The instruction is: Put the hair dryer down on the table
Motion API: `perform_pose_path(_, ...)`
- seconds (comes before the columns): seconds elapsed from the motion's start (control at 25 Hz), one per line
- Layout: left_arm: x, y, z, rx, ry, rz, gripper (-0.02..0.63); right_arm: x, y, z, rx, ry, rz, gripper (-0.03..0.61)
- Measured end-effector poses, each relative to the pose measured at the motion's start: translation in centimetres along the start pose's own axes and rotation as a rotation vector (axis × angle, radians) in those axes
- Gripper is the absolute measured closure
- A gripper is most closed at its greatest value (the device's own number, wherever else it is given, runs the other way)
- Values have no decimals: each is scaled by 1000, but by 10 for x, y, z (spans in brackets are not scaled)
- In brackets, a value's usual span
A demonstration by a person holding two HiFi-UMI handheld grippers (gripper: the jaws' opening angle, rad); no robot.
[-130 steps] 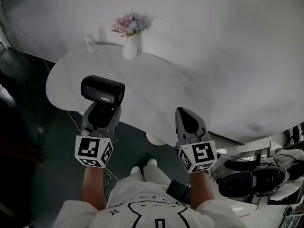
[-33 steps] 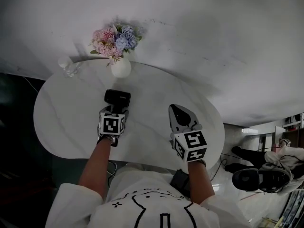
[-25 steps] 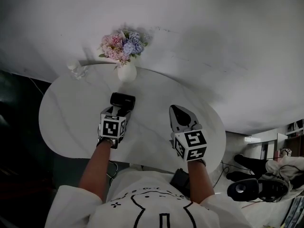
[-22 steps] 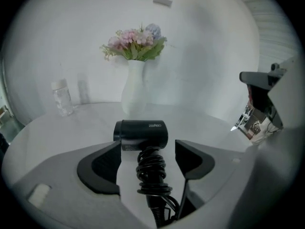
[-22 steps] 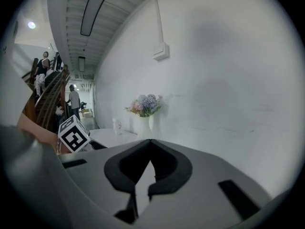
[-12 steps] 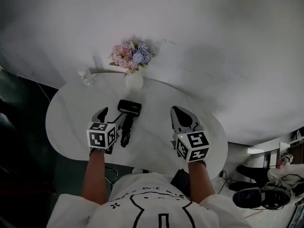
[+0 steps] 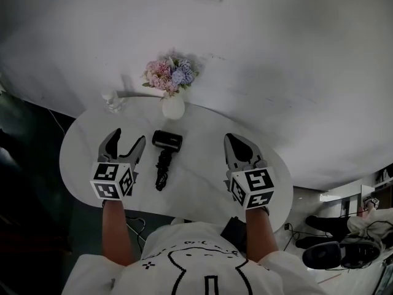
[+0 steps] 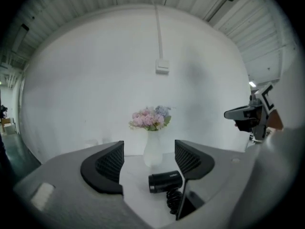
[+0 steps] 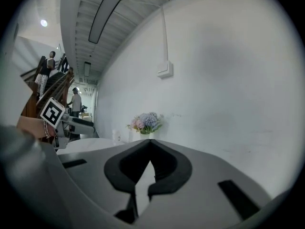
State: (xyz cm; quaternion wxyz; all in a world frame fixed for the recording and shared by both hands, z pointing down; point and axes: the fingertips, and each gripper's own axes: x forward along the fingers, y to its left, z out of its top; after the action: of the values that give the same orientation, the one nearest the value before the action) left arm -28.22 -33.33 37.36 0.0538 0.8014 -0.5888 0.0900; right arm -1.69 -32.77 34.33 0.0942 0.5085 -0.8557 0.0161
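Note:
The black hair dryer (image 7: 166,142) lies on the white oval table (image 7: 202,177), barrel toward the vase and handle and coiled cord (image 7: 161,176) trailing toward me. In the left gripper view the hair dryer (image 8: 165,181) rests just past the right jaw. My left gripper (image 7: 124,141) hovers to the left of the dryer, open, with nothing between its jaws (image 8: 147,161). My right gripper (image 7: 240,144) hangs over the table's right half, shut and empty (image 9: 150,152).
A white vase of pink and blue flowers (image 7: 172,106) stands at the table's far edge, with a small clear glass item (image 7: 111,101) to its left. A white wall rises behind the table. Dark floor lies left of it; shoes (image 7: 334,254) sit at lower right.
The left gripper carried the hair dryer over the table, set it down and opened. It has since drawn back to the left. The right gripper stayed put.

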Motion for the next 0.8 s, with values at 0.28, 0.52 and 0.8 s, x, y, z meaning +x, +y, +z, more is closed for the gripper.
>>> perform_pose_path(0.28, -14, 1, 38, 29, -156, 11, 294, -13, -10, 30, -22, -76, -47, 583)
perform_pose_path(0.52, -27, 11, 56, 44, -221, 91, 595, -21, -16, 46, -36, -130, -77, 583)
perform_pose_path(0.8, -38, 24, 82, 72, -286, 148, 595, -30, -13, 57, -38, -172, -88, 583)
